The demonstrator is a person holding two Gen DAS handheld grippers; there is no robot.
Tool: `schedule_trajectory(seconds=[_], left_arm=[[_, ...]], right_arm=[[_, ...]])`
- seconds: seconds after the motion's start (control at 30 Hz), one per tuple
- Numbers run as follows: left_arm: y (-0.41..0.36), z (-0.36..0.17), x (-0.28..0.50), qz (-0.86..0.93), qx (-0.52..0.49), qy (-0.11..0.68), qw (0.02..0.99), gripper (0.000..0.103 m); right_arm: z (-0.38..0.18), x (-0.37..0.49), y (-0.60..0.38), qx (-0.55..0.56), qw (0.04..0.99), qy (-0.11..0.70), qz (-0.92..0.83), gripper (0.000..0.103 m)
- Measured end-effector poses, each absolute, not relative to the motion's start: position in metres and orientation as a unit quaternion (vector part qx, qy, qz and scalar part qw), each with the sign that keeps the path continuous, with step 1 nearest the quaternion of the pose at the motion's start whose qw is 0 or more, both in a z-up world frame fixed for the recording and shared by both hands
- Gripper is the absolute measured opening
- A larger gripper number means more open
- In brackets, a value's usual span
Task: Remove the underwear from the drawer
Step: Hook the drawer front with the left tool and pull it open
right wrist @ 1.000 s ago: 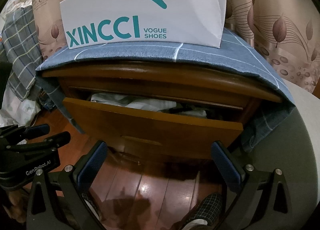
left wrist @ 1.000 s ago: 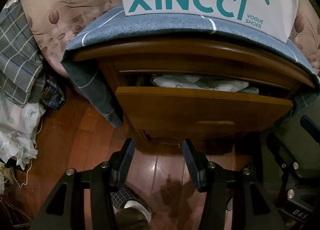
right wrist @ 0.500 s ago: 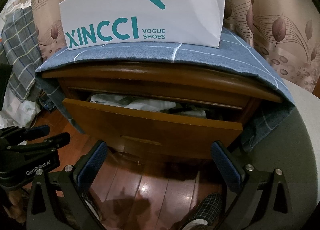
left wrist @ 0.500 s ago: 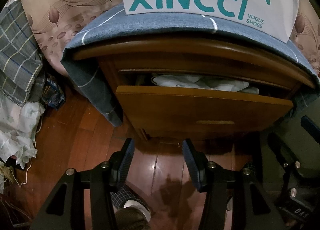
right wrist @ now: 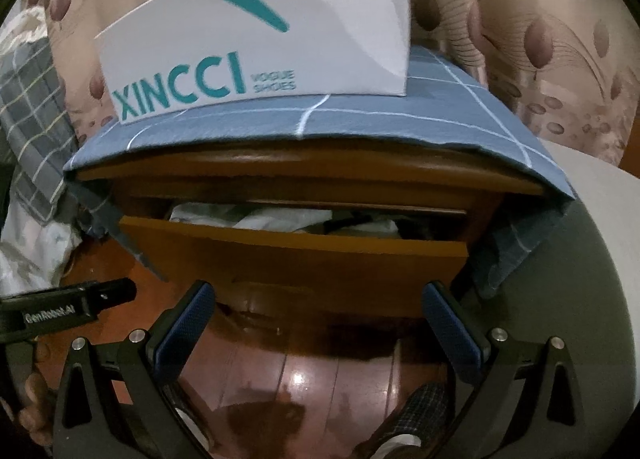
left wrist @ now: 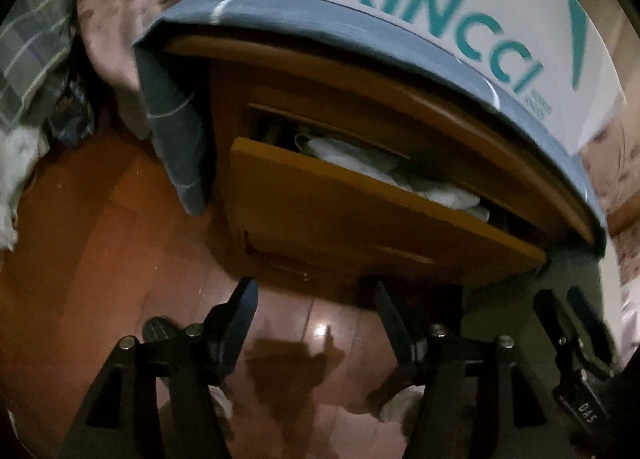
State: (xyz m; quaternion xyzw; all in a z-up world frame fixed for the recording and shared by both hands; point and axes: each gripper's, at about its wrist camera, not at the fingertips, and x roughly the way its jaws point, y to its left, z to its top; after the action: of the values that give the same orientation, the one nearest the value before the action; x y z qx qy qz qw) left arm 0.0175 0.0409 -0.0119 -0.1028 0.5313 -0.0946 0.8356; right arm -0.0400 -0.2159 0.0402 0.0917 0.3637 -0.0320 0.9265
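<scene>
A wooden nightstand has its top drawer (left wrist: 360,219) (right wrist: 296,255) pulled partly out. White folded underwear (left wrist: 360,157) (right wrist: 280,217) lies inside, showing above the drawer front; something dark lies to its right in the right wrist view. My left gripper (left wrist: 314,299) is open and empty, low in front of the drawer front. My right gripper (right wrist: 316,303) is wide open and empty, also just in front of and below the drawer. The left gripper's body also shows in the right wrist view (right wrist: 68,309).
A blue checked cloth (right wrist: 360,123) covers the nightstand top, with a white XINCCI shoe box (right wrist: 260,47) on it. Checked bedding (left wrist: 32,59) and white fabric (right wrist: 28,251) lie at the left. A pale rounded surface (right wrist: 592,259) stands at the right. Polished wood floor (left wrist: 100,259) lies below.
Both grippers have moved closer to the drawer. The left view has tilted and swung left, now blurred; the right gripper has risen and sees deeper into the drawer.
</scene>
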Motion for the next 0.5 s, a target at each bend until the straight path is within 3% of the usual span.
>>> schedule_trajectory(seconds=[0.2, 0.5], left_arm=[[0.056, -0.006, 0.024, -0.101, -0.196, 0.517, 0.827, 0.070], [0.074, -0.034, 0.048, -0.040, -0.364, 0.497, 0.787, 0.071]], right_arm=[[0.042, -0.042, -0.238, 0.144, 0.920, 0.362, -0.038, 0.102], [0.048, -0.046, -0.253, 0.143, 0.923, 0.352, -0.054, 0.102]])
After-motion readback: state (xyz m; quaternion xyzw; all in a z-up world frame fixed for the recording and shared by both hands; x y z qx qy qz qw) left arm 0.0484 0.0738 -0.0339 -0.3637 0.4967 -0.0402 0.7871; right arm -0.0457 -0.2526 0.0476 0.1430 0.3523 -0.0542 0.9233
